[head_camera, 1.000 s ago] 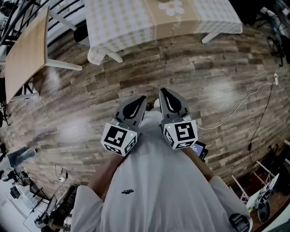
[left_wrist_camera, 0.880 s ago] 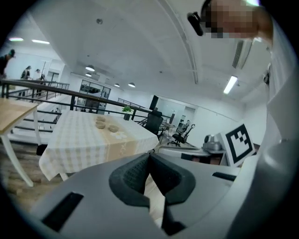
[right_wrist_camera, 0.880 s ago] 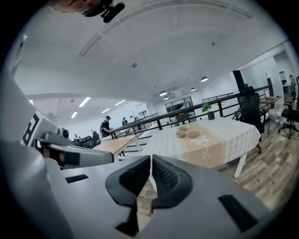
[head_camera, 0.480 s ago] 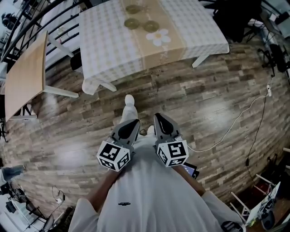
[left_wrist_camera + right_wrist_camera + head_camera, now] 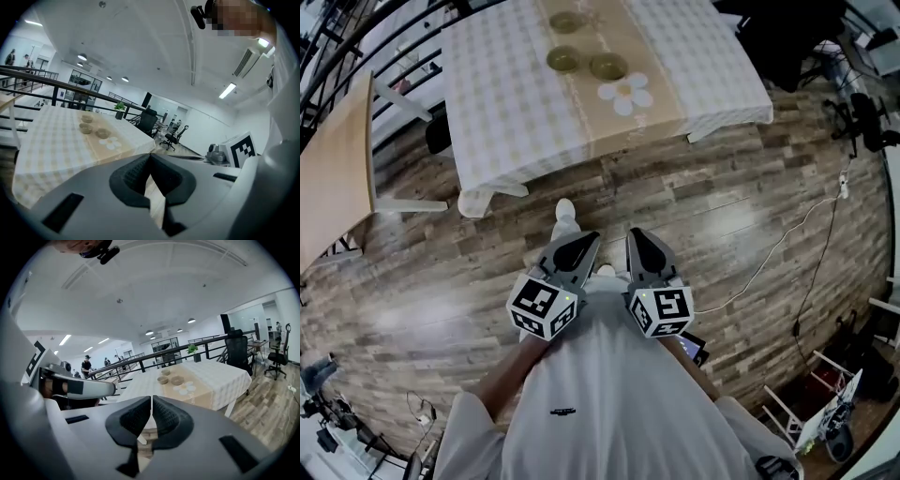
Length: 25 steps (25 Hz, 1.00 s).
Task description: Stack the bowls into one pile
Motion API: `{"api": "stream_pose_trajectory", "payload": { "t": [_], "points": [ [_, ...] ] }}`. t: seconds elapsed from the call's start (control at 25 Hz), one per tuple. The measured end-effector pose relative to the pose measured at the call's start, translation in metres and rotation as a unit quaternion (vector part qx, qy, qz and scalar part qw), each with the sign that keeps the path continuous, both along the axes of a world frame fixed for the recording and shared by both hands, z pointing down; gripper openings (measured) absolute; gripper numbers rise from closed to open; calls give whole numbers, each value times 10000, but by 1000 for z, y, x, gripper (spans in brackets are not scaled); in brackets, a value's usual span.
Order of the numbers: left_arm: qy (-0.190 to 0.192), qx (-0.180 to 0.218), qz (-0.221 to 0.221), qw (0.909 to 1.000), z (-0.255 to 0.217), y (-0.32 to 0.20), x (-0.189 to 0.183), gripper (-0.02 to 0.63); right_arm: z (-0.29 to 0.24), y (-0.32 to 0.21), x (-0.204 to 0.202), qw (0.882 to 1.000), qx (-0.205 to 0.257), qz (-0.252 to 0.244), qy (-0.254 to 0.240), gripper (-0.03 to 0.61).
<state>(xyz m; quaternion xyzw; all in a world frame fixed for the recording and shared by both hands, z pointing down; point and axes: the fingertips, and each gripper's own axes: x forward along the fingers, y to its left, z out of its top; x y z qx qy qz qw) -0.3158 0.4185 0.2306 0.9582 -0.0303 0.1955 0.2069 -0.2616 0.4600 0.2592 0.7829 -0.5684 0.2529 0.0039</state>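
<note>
Held low by the person's chest, the left gripper (image 5: 579, 242) and right gripper (image 5: 639, 236) each have their jaws pressed together, with nothing between them. Past them lies the wood floor (image 5: 722, 187). Farther off, three bowls (image 5: 562, 59) sit apart, unstacked, on the table's (image 5: 497, 94) tan runner (image 5: 652, 117).

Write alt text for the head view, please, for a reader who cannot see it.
A person stands on a wood floor, holding the left gripper and right gripper close in front, claws shut and empty. Ahead, three separate bowls sit on the tan runner of a table.
</note>
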Motion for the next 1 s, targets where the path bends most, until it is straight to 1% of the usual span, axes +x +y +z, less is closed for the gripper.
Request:
{"api": "stream_pose_trajectory", "payload": {
  "t": [0.12,0.2,0.44,0.6,0.8,0.92,1.0],
  "points": [
    [134,-91,-107,9998,-12,-48,12,17,-12,-32,27,9989,-20,454,106,41],
    [163,-157,-148,9996,-19,-75,17,17,-23,-52,39,9977,-47,636,233,41],
    [273,-296,-205,9990,-24,-171,35,17,-31,-144,64,9955,-165,780,506,41],
    [302,-391,-329,9982,-20,-225,40,17,-26,-189,71,9946,-285,824,557,41],
    [177,-507,-331,9980,-13,-255,49,17,-30,-214,82,9941,-382,851,546,41],
    [166,-501,-379,9979,-10,-254,56,17,-28,-215,92,9944,-374,791,594,41],
    [179,-506,-479,9974,-6,-252,63,17,-23,-216,98,9952,-352,650,646,41]
  ]
}}
